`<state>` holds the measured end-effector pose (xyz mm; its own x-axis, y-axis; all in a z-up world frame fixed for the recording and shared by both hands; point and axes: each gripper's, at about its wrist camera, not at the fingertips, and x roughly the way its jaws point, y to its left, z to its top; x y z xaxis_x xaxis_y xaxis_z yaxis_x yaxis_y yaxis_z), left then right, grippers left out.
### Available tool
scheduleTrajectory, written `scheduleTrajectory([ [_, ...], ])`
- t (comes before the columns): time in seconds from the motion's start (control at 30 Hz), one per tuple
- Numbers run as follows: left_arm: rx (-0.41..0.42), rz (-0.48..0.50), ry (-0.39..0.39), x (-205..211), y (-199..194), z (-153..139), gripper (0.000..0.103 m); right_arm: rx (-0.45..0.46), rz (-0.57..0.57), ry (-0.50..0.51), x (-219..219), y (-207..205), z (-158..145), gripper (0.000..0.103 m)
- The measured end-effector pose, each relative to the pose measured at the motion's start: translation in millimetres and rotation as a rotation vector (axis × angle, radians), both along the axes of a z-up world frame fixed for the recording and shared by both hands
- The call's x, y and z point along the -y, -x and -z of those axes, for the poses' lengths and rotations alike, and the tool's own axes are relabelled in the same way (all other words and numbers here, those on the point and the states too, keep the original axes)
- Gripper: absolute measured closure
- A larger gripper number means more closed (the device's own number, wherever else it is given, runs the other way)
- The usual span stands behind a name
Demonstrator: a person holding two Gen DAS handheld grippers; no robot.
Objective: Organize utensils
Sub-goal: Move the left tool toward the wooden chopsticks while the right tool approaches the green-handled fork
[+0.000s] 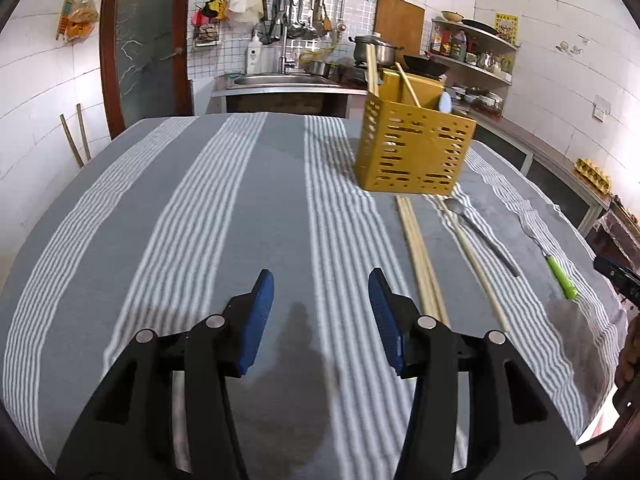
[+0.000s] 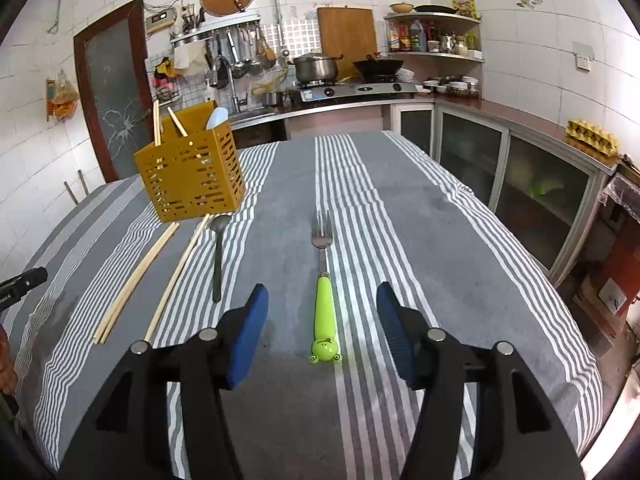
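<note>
In the left wrist view, the left gripper (image 1: 321,280) with blue-padded black fingers hangs with its jaws partly apart and nothing between them, over bare grey-and-white striped tablecloth (image 1: 224,208). The perforated mustard-yellow plastic utensil holder (image 1: 414,148) stands ahead and to the right, with wooden chopsticks and a white spoon poking out of its top. On the cloth in front of it lie a pair of pale wooden chopsticks (image 1: 420,260) just right of the right-hand finger, then a single wooden chopstick (image 1: 476,264), a steel spoon (image 1: 480,236) and, well to the right, a fork with a bright green handle (image 1: 558,272). A yellow poster (image 1: 506,28) on the far wall bears writing, too small to read. In the right wrist view, the right gripper (image 2: 322,292) is likewise partly open and grips nothing; the green-handled fork (image 2: 325,304), whose handle ends in a small bear-like face, lies on the cloth straight ahead, its handle running between the two fingers without touching either pad. The spoon (image 2: 218,256), the lone chopstick (image 2: 176,276) and the chopstick pair (image 2: 136,280) lie to the left, the yellow holder (image 2: 192,172) behind them. The same yellow poster (image 2: 463,0) hangs above the corner shelf, its print possibly characters but blurred.
</note>
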<state>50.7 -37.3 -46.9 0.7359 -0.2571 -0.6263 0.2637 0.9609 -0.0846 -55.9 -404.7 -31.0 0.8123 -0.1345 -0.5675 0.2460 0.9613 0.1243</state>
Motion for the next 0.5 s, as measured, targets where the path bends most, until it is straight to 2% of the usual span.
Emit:
scheduleTrajectory([
  [0.2, -0.013, 0.002, -0.052, 27.7, -5.8, 2.5, 0.054, 0.006, -0.049, 0.006, 6.5, -10.3, -0.6, 0.041],
  [0.5, -0.068, 0.028, -0.083, 71.8, -30.3, 15.9, 0.053, -0.038, -0.083, -0.002, 24.6, -23.1, 6.3, 0.040],
])
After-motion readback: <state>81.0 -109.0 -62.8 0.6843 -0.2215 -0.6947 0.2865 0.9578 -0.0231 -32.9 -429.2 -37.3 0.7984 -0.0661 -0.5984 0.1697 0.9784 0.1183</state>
